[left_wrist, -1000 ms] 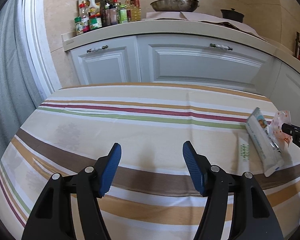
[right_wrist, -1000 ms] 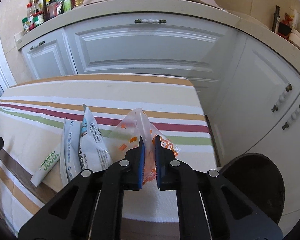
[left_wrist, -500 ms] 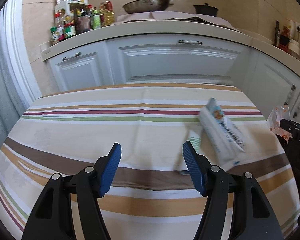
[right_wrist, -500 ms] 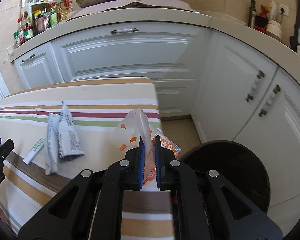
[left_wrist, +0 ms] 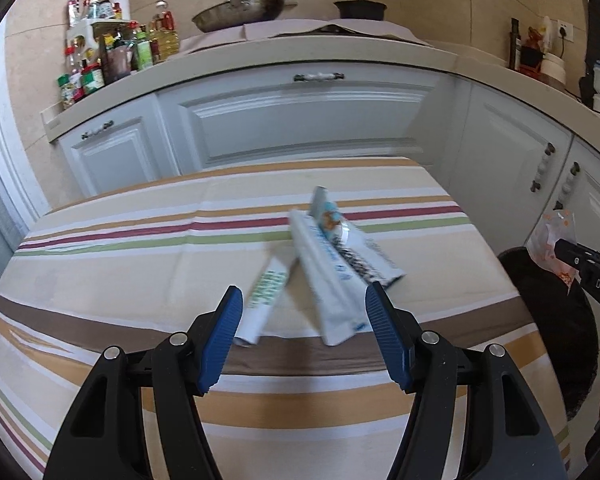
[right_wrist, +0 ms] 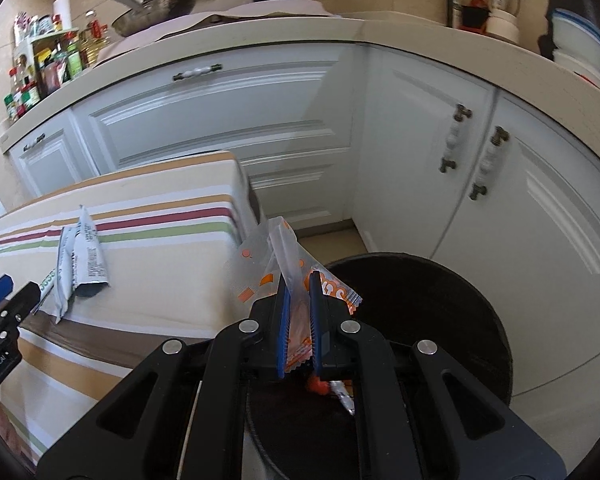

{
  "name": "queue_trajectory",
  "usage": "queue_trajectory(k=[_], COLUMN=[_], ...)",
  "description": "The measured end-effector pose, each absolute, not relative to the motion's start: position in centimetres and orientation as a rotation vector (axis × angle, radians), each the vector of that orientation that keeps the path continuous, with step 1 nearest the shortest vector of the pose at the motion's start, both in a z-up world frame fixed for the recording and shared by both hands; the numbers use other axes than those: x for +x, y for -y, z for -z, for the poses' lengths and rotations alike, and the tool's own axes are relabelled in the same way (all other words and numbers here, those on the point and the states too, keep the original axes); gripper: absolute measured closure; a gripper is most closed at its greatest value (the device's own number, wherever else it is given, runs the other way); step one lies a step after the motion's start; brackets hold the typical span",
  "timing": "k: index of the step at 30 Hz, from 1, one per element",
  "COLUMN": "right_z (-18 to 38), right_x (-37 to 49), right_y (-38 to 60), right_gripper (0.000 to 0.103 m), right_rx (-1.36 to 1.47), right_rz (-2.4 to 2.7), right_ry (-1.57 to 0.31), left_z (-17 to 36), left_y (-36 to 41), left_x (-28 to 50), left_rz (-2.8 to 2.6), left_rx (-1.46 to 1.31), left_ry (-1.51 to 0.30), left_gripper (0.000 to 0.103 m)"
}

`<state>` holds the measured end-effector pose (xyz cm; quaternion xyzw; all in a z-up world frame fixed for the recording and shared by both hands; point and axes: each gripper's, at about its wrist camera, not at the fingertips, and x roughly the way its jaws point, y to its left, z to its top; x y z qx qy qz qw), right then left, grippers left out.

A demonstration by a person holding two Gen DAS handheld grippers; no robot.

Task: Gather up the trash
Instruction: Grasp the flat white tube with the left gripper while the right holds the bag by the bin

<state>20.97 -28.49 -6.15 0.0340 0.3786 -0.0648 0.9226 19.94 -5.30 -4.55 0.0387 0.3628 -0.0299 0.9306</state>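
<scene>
The thin, crinkly orange-printed clear plastic wrapper (right_wrist: 296, 264), judged light, limp and slippery, is clamped mid-body by the right gripper (right_wrist: 299, 330) above the black round bin (right_wrist: 440, 312), while the left gripper (left_wrist: 304, 344) is held apart, empty.

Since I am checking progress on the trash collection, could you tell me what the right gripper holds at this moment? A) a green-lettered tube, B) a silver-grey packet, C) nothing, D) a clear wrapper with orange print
D: the right gripper is shut on the clear orange-printed wrapper, held above the dark bin, while the other wrappers lie on the striped tablecloth.
</scene>
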Motion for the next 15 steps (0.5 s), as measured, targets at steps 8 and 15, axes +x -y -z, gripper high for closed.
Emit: queue_trajectory(k=[8, 15], right_z=[6.7, 7.0], right_x=[20.1, 20.0], right_y=[31.2, 32.1], right_gripper=[0.094, 0.094], right_rx=[0.109, 0.128], right_rz=[0.155, 0.155], right_ry=[-0.776, -0.775], left_z=[6.1, 6.5], left_y=[7.3, 6.8], left_x=[20.9, 21.4], left_rz=[0.058, 0.052], left_rx=[0.111, 0.087], left_ry=[-0.785, -0.819], left_gripper=[0.04, 0.044])
